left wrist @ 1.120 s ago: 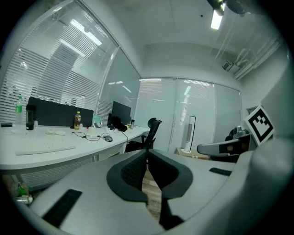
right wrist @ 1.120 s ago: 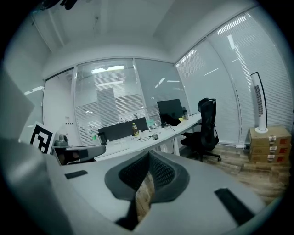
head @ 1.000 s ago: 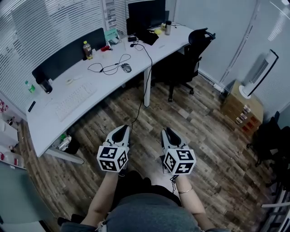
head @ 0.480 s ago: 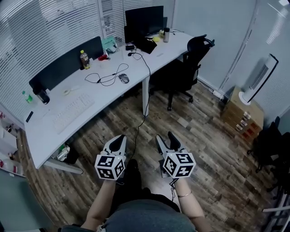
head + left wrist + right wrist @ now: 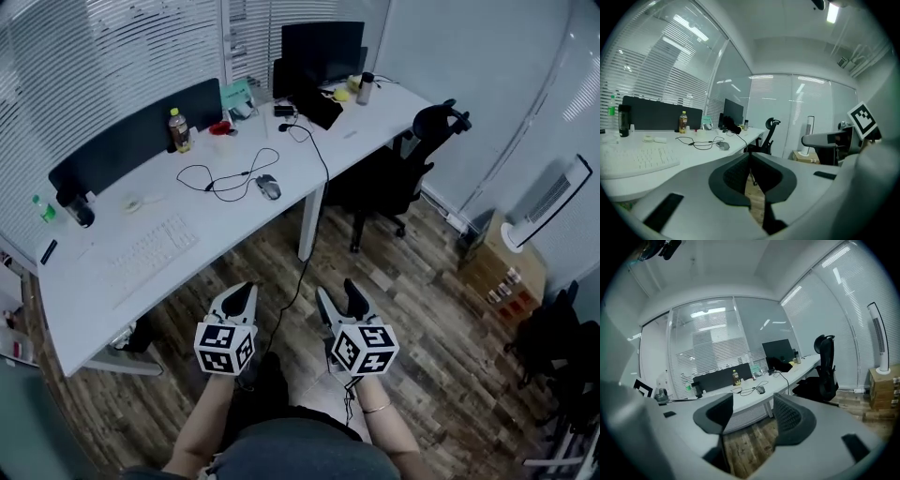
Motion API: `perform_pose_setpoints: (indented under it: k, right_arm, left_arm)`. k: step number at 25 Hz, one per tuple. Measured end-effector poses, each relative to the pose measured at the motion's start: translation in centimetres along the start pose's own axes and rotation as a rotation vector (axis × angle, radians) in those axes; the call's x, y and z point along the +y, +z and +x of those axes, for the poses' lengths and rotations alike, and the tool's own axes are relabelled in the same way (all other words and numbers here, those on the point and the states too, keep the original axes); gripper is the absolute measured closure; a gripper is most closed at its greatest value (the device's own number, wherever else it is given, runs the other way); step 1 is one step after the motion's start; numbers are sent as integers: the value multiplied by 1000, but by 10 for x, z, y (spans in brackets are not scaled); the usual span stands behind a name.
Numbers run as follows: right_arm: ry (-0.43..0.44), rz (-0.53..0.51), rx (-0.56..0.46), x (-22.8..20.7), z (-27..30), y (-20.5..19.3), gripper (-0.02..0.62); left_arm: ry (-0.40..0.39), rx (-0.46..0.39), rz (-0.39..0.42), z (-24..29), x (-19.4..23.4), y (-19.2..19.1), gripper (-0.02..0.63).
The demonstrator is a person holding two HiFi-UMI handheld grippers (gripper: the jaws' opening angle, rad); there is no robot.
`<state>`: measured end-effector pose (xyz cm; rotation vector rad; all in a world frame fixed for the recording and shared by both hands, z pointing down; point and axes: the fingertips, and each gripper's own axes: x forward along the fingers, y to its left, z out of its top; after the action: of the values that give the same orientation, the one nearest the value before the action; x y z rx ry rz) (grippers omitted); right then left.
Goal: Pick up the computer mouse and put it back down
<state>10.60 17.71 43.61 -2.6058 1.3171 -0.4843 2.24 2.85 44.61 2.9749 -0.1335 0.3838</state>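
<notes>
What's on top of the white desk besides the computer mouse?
Beside the computer mouse on the desk are a looped black cable, a white keyboard, a bottle and a monitor. The dark divider hides whatever is behind it.

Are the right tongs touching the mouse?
Apart. Head view: right tongs, jaws just opened wider and empty, hang over the floor; the mouse lies on the desk.

My head view looks steeply down from well back at the white desk (image 5: 234, 211), which both gripper views see nearly level, far ahead
</notes>
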Motion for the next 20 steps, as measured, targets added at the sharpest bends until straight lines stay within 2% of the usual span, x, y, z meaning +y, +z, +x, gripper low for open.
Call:
perform_pose_setpoints:
  k: [10,20]
  right_arm:
    - [14,-32,20,14,124,24,344]
    - [0,-81,98,9,198,19,334]
  left_arm:
    - [-4,-6,-6,67,87,34,575]
    - [12,13,-52,99,134,35,575]
